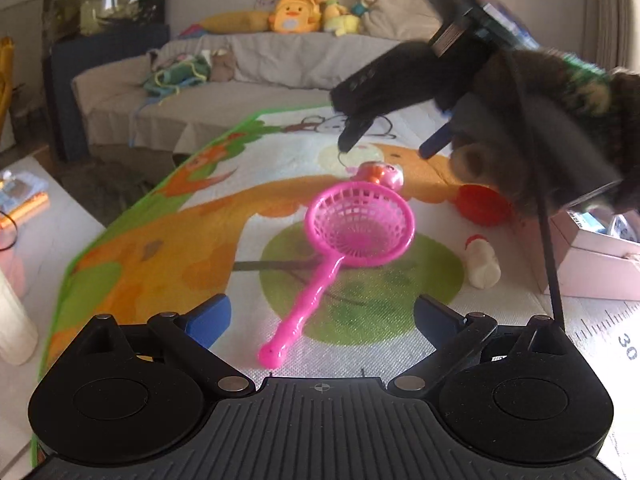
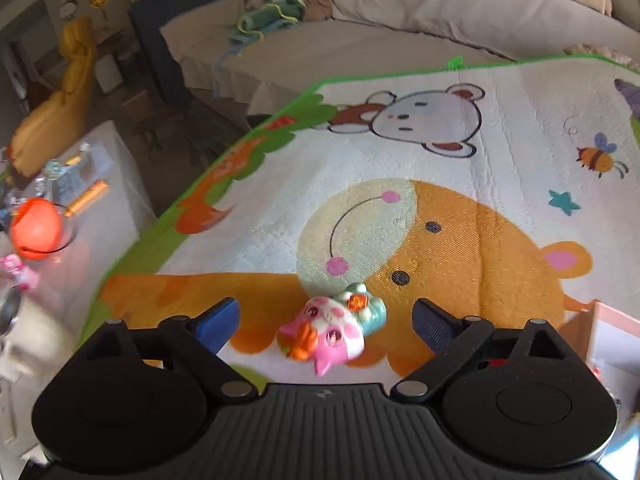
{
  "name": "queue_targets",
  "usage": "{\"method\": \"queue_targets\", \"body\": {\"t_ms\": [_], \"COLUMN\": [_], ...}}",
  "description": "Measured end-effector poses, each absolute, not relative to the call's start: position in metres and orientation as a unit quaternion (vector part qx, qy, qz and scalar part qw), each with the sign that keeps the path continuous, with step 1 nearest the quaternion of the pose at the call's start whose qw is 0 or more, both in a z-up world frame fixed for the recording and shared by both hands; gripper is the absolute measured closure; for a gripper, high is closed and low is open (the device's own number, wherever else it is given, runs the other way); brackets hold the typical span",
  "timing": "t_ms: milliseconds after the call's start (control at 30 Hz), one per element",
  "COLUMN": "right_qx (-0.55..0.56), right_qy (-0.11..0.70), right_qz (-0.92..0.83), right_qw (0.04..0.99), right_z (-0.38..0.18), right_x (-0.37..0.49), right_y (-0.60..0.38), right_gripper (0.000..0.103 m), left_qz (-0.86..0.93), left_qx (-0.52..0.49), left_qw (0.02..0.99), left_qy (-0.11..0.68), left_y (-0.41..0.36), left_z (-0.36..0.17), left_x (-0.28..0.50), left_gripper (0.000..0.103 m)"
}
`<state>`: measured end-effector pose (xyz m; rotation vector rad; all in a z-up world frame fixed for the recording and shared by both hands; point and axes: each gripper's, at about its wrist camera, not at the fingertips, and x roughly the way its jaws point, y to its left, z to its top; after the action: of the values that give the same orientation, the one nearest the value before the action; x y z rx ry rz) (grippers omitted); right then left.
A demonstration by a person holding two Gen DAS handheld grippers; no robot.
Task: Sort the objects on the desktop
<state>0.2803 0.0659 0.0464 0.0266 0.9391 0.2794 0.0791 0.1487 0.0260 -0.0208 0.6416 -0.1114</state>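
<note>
Nearest in the left wrist view, the left tongs (image 1: 322, 316) stand wide open with blue pads and nothing between them. Just ahead of them lies a bright pink plastic scoop net with a round mesh basket and a knobbly handle (image 1: 344, 256), its handle end toward the tongs, resting on a cartoon-printed play mat with a green border (image 1: 168, 248) that covers the surface. To the right of the net lies a small white bottle-shaped toy with a red tip (image 1: 482, 260) on its side, and beyond it a red round plastic piece (image 1: 482, 205). A pale pink box (image 1: 596, 258) sits at the right edge of the mat.

Farther on, a small pink and white cat figurine with orange and teal details (image 2: 334, 330) lies on the mat's orange bear print, just past the net's basket. The right tongs (image 2: 326, 322) are spread wide on either side of the figurine, pads apart from it, gripping nothing. Beyond the mat stands a beige sofa (image 1: 280, 60) with plush toys (image 1: 316, 12) along its back.
</note>
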Motion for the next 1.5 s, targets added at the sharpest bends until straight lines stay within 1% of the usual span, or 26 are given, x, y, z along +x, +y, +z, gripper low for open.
{"method": "queue_targets", "body": {"t_ms": [33,167,433,533,733,900,933,967,1033,1133,1233,1333,1467,1500], "right_qx": [0.012,0.002,-0.063,-0.061,-0.053,-0.057,-0.072,-0.089,-0.103,-0.071,-0.042,-0.029,-0.028,-0.03], "right_qy": [0.459,0.481,0.512,0.525,0.52,0.511,0.499,0.482,0.453,0.428,0.402,0.385,0.372,0.37], "right_qz": [0.126,0.136,0.224,0.247,0.293,0.269,0.25,0.232,0.207,0.196,0.178,0.159,0.153,0.156], "right_qw": [0.879,0.866,0.827,0.812,0.8,0.814,0.827,0.84,0.861,0.88,0.897,0.909,0.915,0.915], "right_z": [0.037,0.014,0.017,0.02,0.031,0.029,0.029,0.029,0.031,0.037,0.04,0.036,0.029,0.027], "right_x": [0.288,0.293,0.217,0.186,0.116,0.067,0.057,0.047,0.029,0.01,-0.006,-0.022,-0.036,-0.037], "right_y": [0.068,0.07,0.058,0.043,0.014,-0.03,-0.039,-0.048,-0.067,-0.096,-0.117,-0.132,-0.139,-0.138], "right_gripper": [0.013,0.056,0.056,0.056,0.056,0.056,0.054,0.049,0.043,0.04,0.032,0.031,0.031,0.031], "left_qz": [-0.057,-0.073,-0.126,-0.166,-0.238,-0.25,-0.242,-0.232,-0.202,-0.156,-0.16,-0.172,-0.16,-0.158], "left_qx": [-0.006,0.001,0.011,-0.004,0.022,0.044,0.039,0.031,0.008,-0.015,0.006,0.053,0.057,0.056], "left_qw": [0.947,0.943,0.928,0.919,0.9,0.896,0.898,0.901,0.908,0.923,0.931,0.928,0.92,0.92], "left_qy": [0.318,0.325,0.351,0.359,0.366,0.364,0.365,0.366,0.368,0.352,0.327,0.326,0.352,0.354], "left_y": [0.15,0.15,0.133,0.12,0.078,0.059,0.057,0.057,0.057,0.055,0.036,0.006,-0.015,-0.018], "left_z": [0.026,0.026,0.013,0.014,0.018,0.021,0.023,0.026,0.034,0.048,0.057,0.05,0.035,0.034], "left_x": [0.08,0.079,0.061,0.045,0.0,-0.02,-0.02,-0.018,-0.01,0.006,0.026,0.04,0.063,0.067], "left_gripper": [0.002,0.002,0.002,0.002,0.002,0.002,0.002,0.002,0.002,0.002,0.002,0.002,0.005,0.01]}}
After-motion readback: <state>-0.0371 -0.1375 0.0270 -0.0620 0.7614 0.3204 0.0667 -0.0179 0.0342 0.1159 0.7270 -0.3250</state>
